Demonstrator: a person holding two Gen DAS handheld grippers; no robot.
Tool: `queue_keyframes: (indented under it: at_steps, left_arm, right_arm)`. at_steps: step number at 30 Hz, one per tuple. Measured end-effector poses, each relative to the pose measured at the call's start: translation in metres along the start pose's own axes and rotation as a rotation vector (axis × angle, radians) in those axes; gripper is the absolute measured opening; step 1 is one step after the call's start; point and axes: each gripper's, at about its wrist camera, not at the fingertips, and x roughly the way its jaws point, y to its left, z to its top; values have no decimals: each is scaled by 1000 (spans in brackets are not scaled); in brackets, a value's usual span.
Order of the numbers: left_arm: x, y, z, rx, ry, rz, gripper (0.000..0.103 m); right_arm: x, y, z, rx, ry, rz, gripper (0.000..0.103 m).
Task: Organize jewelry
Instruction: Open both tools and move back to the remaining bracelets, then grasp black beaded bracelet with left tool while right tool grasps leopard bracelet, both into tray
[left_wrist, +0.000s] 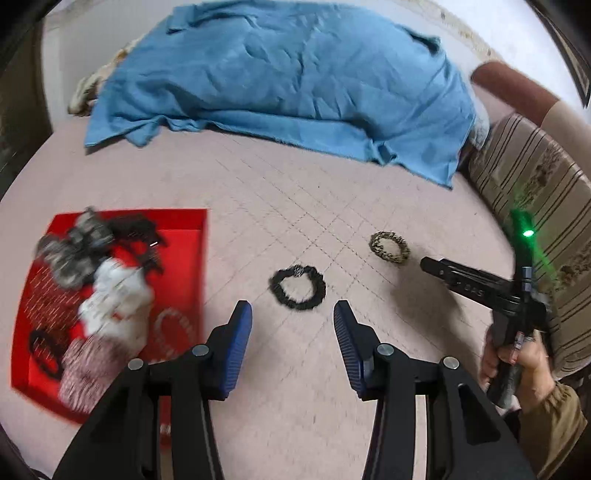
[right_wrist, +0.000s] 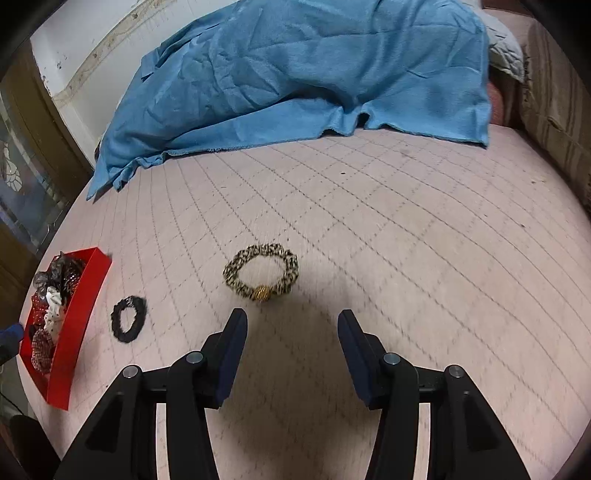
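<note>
A black beaded bracelet (left_wrist: 298, 288) lies on the pink quilted bed, just ahead of my open, empty left gripper (left_wrist: 293, 319). It also shows in the right wrist view (right_wrist: 128, 324). A gold-and-black bracelet (right_wrist: 261, 272) with a gold clasp lies just ahead of my open, empty right gripper (right_wrist: 292, 325); in the left wrist view the bracelet (left_wrist: 390, 247) lies further right, near the right gripper (left_wrist: 436, 266). A red tray (left_wrist: 192, 266) at the left holds several scrunchies and bracelets; in the right wrist view it (right_wrist: 79, 317) sits at the far left.
A crumpled blue blanket (left_wrist: 280, 81) covers the far part of the bed (right_wrist: 406, 240). A striped cushion (left_wrist: 535, 192) stands at the right edge. A wall and a dark wooden door (right_wrist: 26, 166) are at the left.
</note>
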Motion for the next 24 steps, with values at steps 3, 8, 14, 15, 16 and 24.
queue_keyframes:
  at_steps: [3,8,14,15,16,24]
  left_arm:
    - [36,-3,12,-26,52,19,41]
    - [78,-12,24,-3,92,86,36]
    - [110,-16,24,38,133,158,36]
    - [112,-15,23,38,135,168,36]
    - [116,-13,23,36,137,179,36]
    - [119,-22,17,108,106,204,25]
  right_arm:
    - [8,-2,9,-14,-4,9,55]
    - [21,-6,20,-18,-4,19,50]
    - [48,-2,31,-52,25,26,42]
    - [48,-2,31,-52,25,26,42]
    - [51,-1,31,-60,28,23,42]
    - [60,4,31,-91,17,-6,16]
